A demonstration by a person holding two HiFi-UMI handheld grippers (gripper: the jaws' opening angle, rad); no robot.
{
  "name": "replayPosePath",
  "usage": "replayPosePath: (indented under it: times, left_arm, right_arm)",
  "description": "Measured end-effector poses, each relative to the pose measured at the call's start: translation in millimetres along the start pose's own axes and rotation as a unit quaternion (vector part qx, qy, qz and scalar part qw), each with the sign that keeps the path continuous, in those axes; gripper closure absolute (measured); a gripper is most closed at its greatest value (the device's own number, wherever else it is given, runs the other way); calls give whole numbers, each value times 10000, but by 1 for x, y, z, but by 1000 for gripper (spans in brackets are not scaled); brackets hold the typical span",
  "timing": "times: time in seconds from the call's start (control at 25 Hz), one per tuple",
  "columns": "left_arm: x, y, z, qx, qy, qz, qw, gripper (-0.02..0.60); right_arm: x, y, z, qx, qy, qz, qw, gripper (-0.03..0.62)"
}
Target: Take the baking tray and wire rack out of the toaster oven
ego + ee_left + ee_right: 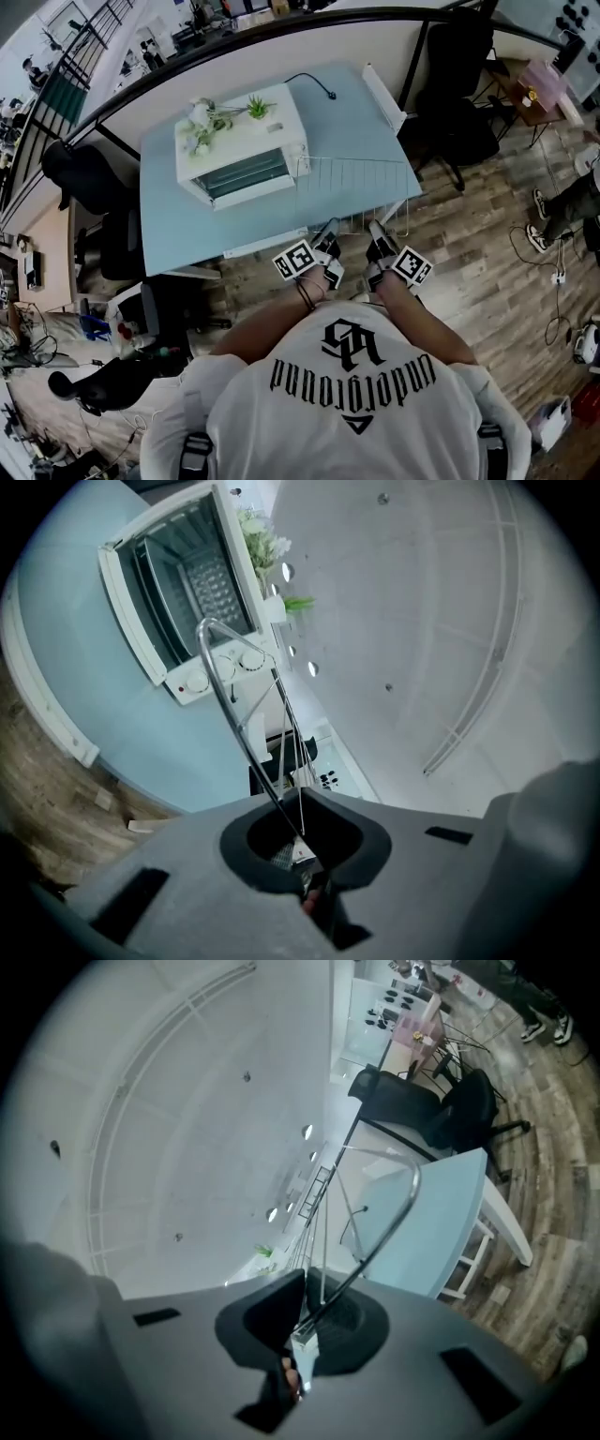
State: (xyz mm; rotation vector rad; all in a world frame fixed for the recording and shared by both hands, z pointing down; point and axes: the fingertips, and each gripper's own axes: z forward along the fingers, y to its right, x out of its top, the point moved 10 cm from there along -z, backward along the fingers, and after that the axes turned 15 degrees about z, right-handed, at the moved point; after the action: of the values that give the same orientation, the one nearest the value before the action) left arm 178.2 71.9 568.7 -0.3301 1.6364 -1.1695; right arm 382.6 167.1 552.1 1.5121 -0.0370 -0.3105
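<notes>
Rack step: wire rack [361, 183] is clear of the toaster oven [246, 150], held mid-frame over the tabletop [187, 234], its near edge clenched in left tongs [330, 236] and right tongs [375, 236]. Next: lay it down, let go, then fetch the baking tray, probably still inside.

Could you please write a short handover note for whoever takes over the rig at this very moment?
Left claw: shut on the near edge of the wire rack.
Right claw: shut on the same edge, beside the left one.
Wire rack: out of the toaster oven, held roughly level over the right end of the blue table.
Toaster oven: on the table, door apparently open.
Baking tray: not on the table in any view. It is probably inside the oven, but I cannot confirm that.
Done: rack is out.
Left: set the rack down, then take out the tray.
</notes>
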Motion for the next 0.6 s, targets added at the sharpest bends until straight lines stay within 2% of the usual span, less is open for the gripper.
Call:
replayPosePath:
  times: [0.24, 0.48, 0.6]
  left_arm:
    - [-33, 22, 53, -99, -171, 4, 9998, 583]
    - [-51, 32, 77, -113, -412, 33, 9991, 583]
    - [-57, 31, 87, -79, -497, 1, 9987, 583]
  right_arm:
    - [57, 15, -26, 92, 188, -97, 9997, 582]
    - [76, 30, -45, -119, 427, 218, 9988, 582]
    - [86, 35, -46, -50, 457, 132, 9989, 582]
